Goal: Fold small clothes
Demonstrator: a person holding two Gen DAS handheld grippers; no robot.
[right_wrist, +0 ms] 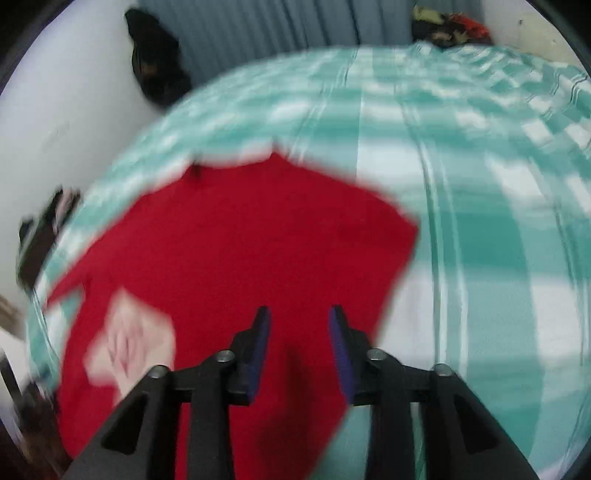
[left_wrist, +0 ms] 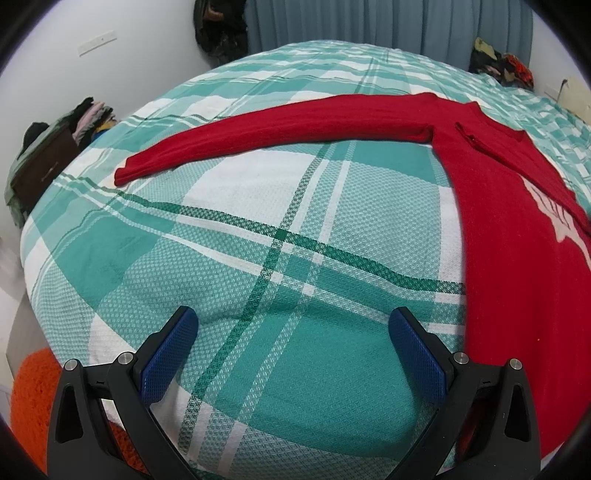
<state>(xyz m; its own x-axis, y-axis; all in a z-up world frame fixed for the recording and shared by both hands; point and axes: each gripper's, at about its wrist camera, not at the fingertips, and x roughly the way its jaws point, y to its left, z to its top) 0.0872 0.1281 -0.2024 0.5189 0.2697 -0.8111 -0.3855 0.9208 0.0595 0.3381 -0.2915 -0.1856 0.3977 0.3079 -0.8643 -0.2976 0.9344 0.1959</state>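
A red sweater point(left_wrist: 517, 258) lies flat on the green-and-white plaid bed point(left_wrist: 258, 258). One long sleeve point(left_wrist: 280, 125) stretches out to the left. My left gripper point(left_wrist: 291, 314) hovers over bare bedspread left of the sweater's body, open wide, with nothing between its blue pads. In the blurred right wrist view the sweater point(right_wrist: 240, 240) shows a white patch point(right_wrist: 129, 343) on its front. My right gripper point(right_wrist: 298, 310) hangs over the sweater's near right part. Its jaws stand partly apart, with red cloth seen behind the gap and no pad visibly pressing on it.
Dark clothes point(left_wrist: 221, 33) hang on the wall beside a grey-blue curtain point(left_wrist: 388, 22). A heap of clothes point(left_wrist: 502, 66) sits at the bed's far right corner. A dark cabinet point(left_wrist: 44, 158) with clothes stands left. Something orange and fuzzy point(left_wrist: 29, 398) lies below the bed's near left edge.
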